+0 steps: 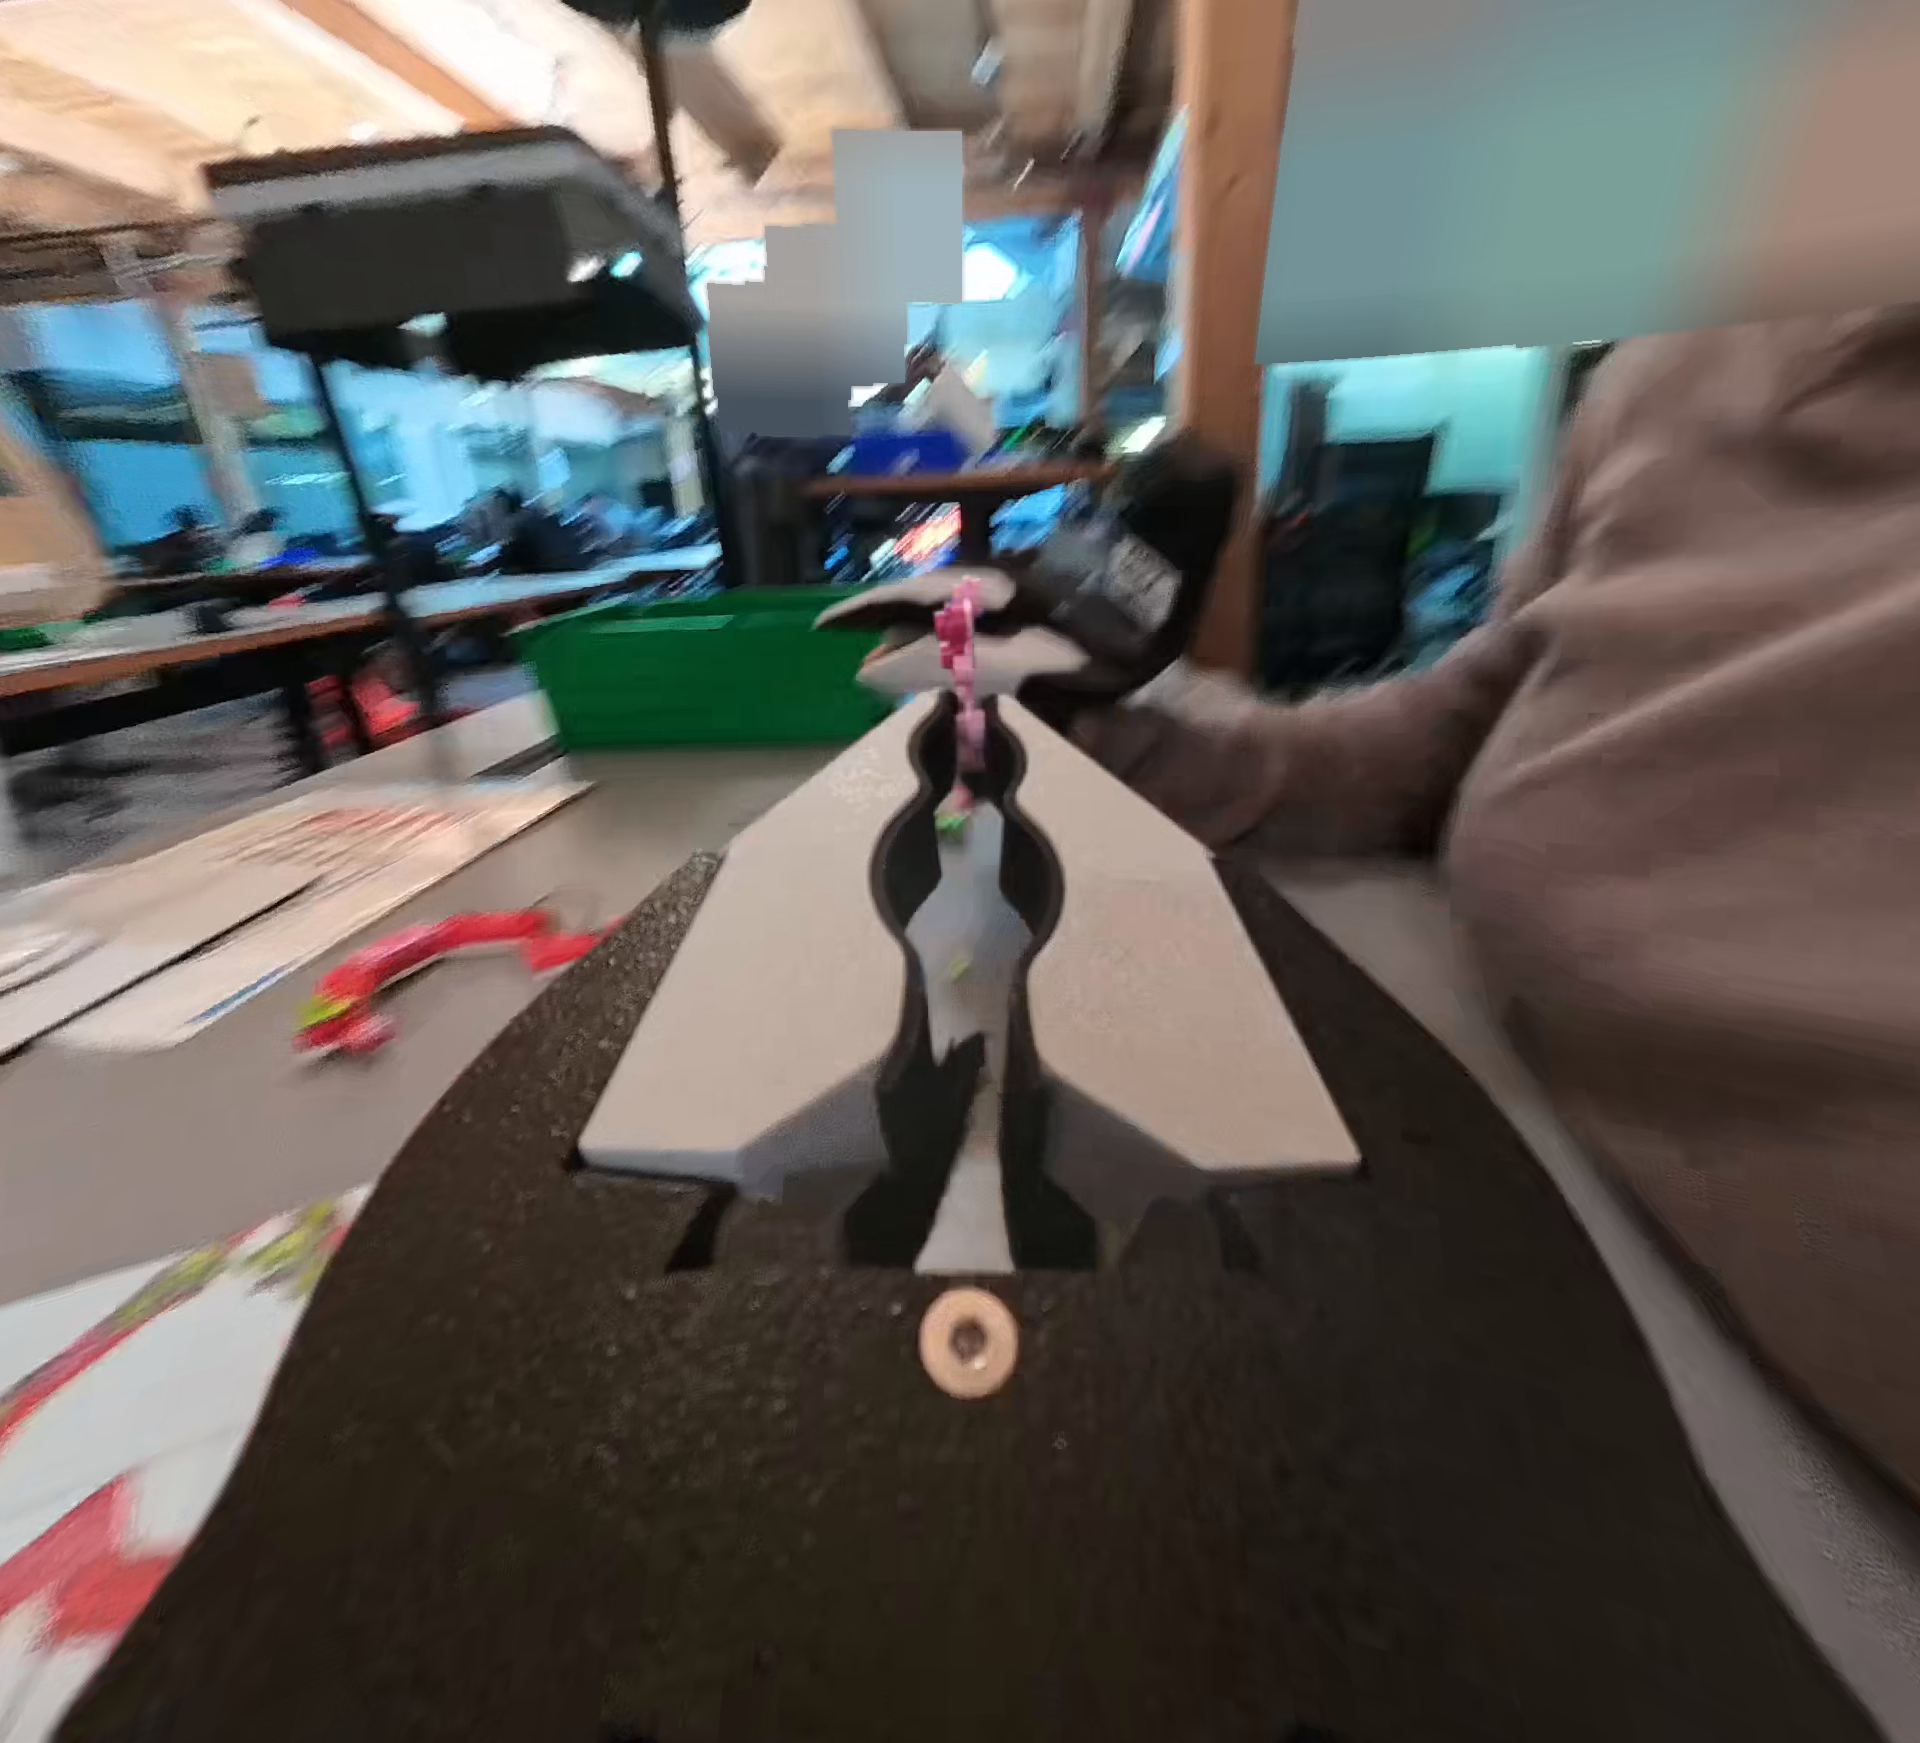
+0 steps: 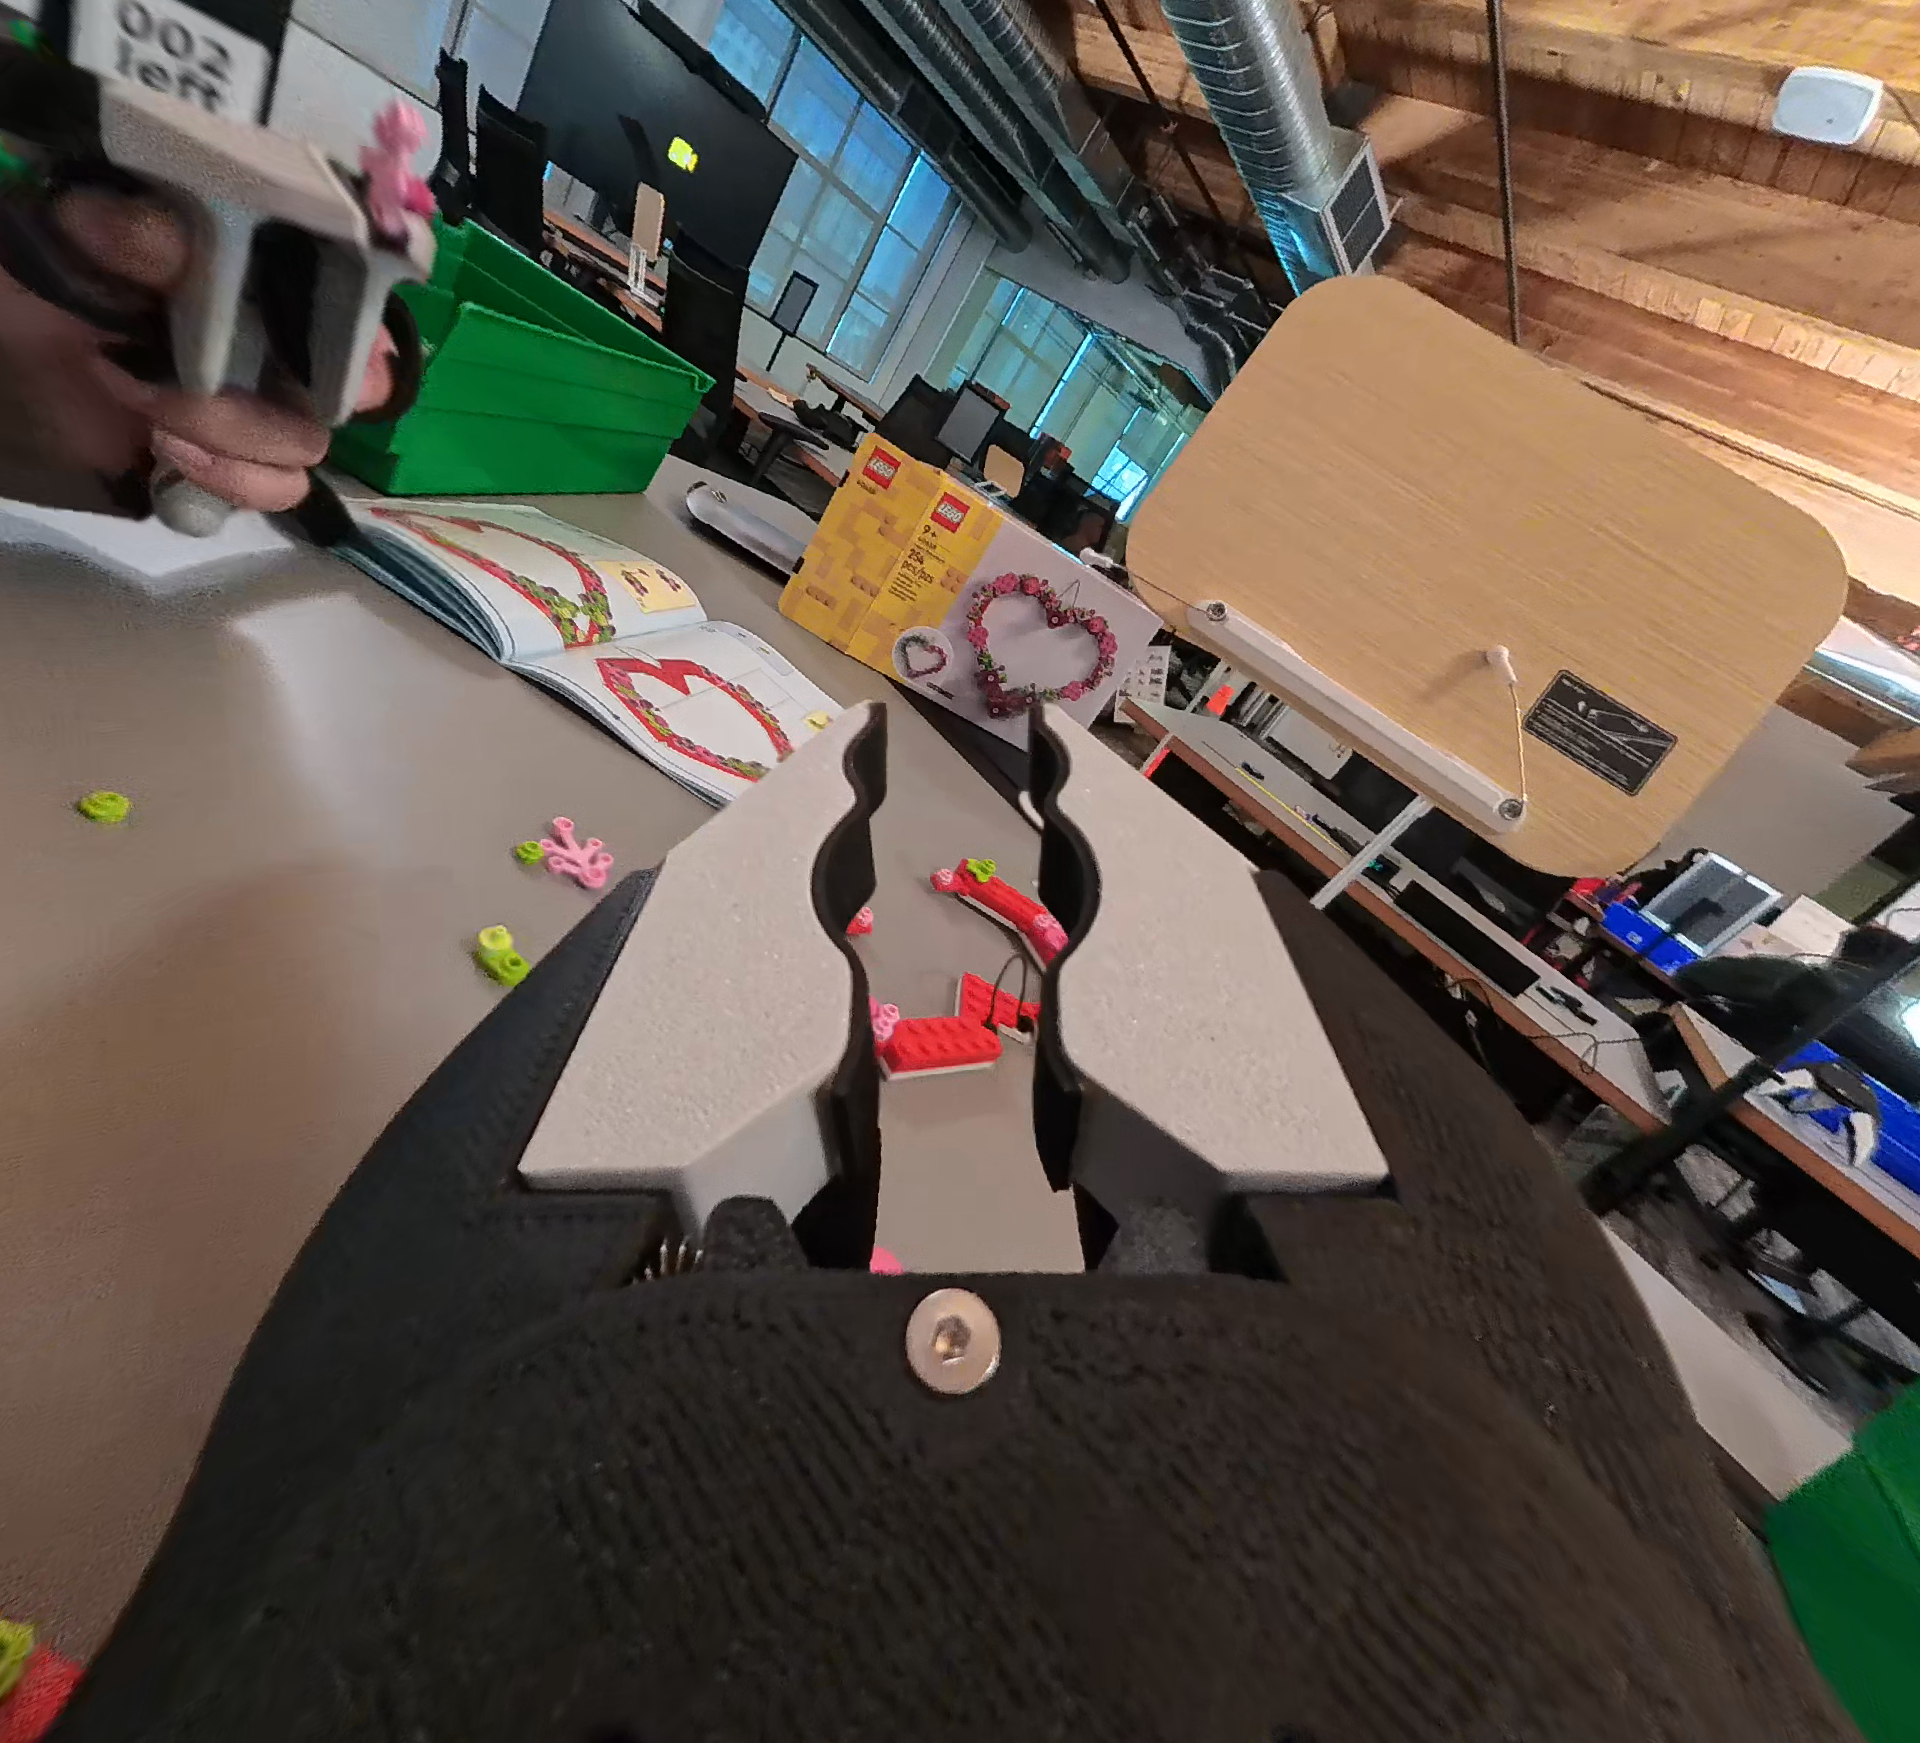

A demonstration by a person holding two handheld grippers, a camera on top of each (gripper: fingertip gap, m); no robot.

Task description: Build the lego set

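Note:
My left gripper [image 1: 968, 719] is shut on a small pink flower piece [image 1: 954, 628] and holds it up above the grey table. In the right wrist view this gripper [image 2: 390, 223] is at the upper left with the pink piece [image 2: 397, 166] sticking up from its tips. My right gripper [image 2: 956, 737] is open and empty, low over the table. Below and beyond its fingers lie a red curved assembly [image 2: 1003, 904] and a red angled plate [image 2: 951, 1033]. In the left wrist view the right gripper [image 1: 894, 644] shows just behind the pink piece.
Loose on the table are a pink stem piece [image 2: 577, 852] and lime pieces [image 2: 502, 955] [image 2: 104, 807]. An open instruction booklet [image 2: 582, 613], the set's yellow box [image 2: 935, 592] and green bins [image 2: 540, 384] lie farther back. A wooden panel [image 2: 1455, 571] stands right. A person's sleeve [image 1: 1662, 758] fills the right. My hands' fingertips stand some 15 cm from each other.

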